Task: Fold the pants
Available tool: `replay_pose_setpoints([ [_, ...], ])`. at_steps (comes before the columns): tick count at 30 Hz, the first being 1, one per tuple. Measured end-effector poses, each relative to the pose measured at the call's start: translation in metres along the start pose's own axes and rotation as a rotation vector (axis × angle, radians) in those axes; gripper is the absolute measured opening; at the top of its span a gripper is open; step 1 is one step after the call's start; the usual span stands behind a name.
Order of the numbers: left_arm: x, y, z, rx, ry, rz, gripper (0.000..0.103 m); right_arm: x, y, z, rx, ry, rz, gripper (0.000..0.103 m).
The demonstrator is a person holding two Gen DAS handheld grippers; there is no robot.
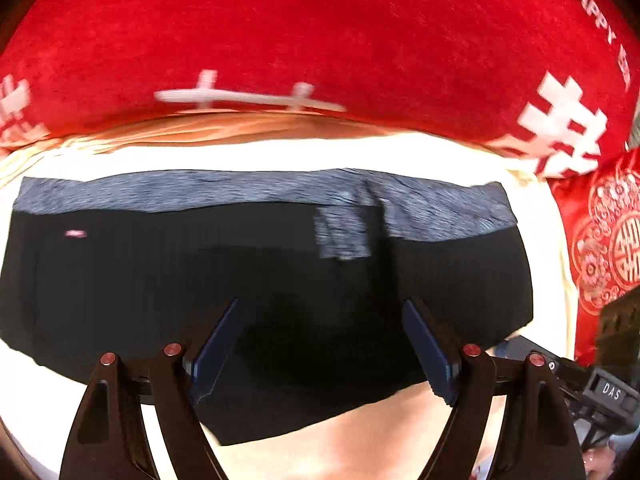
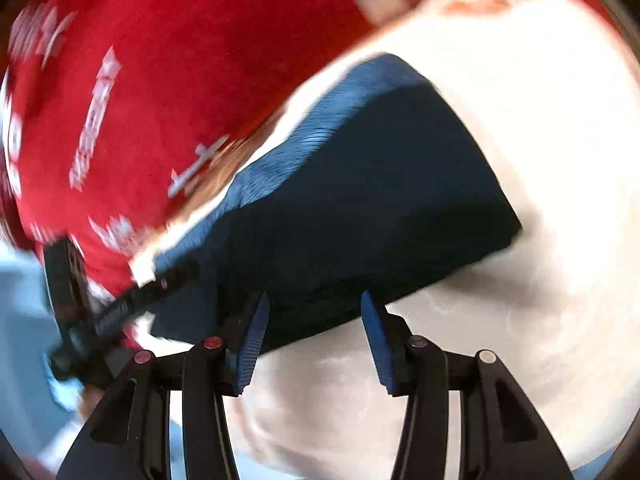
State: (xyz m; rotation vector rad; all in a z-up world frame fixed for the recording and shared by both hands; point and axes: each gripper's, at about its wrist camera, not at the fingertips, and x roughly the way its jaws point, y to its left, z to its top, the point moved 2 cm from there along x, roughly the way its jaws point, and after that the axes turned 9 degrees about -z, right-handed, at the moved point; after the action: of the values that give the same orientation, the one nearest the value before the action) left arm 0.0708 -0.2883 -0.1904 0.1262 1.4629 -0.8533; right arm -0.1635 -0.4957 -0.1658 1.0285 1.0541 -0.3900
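The black pants (image 1: 248, 280) lie folded into a compact rectangle on the white sheet (image 1: 280, 152), their grey-blue waistband (image 1: 280, 190) along the far edge. My left gripper (image 1: 322, 316) is open, its blue-padded fingers (image 1: 218, 344) just above the near part of the pants, holding nothing. In the right wrist view the same folded pants (image 2: 360, 200) lie tilted ahead, waistband (image 2: 304, 136) at upper left. My right gripper (image 2: 314, 312) is open and empty at the pants' near edge. The view is motion-blurred.
A red blanket with white characters (image 1: 320, 32) lies behind the pants; it also shows in the right wrist view (image 2: 160, 80). A red patterned cushion (image 1: 604, 240) sits at right. The other gripper's black body (image 1: 592, 392) shows at lower right, and at left in the right wrist view (image 2: 88, 312).
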Motion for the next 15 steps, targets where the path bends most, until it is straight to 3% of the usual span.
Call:
replay_pose_setpoints([
  [2, 0.018, -0.011, 0.005, 0.036, 0.042, 0.001, 0.083, 0.004, -0.005, 0.002, 0.049, 0.008, 0.066, 0.052],
  [5, 0.039, -0.017, 0.011, 0.062, 0.064, -0.016, 0.082, 0.016, -0.005, 0.001, 0.07, 0.019, 0.087, 0.052],
  [10, 0.059, -0.028, 0.01, 0.067, 0.105, -0.078, 0.055, 0.031, -0.019, 0.006, 0.149, 0.033, 0.137, 0.052],
  [11, 0.055, -0.03, 0.006, 0.061, 0.11, -0.089, 0.045, 0.033, -0.023, 0.007, 0.168, 0.032, 0.154, 0.049],
  [14, 0.057, -0.029, 0.005, 0.045, 0.104, -0.095, 0.045, 0.042, -0.031, 0.011, 0.22, 0.051, 0.162, 0.009],
  [15, 0.053, -0.03, 0.006, 0.05, 0.093, -0.094, 0.043, 0.043, -0.033, 0.013, 0.24, 0.054, 0.182, 0.006],
])
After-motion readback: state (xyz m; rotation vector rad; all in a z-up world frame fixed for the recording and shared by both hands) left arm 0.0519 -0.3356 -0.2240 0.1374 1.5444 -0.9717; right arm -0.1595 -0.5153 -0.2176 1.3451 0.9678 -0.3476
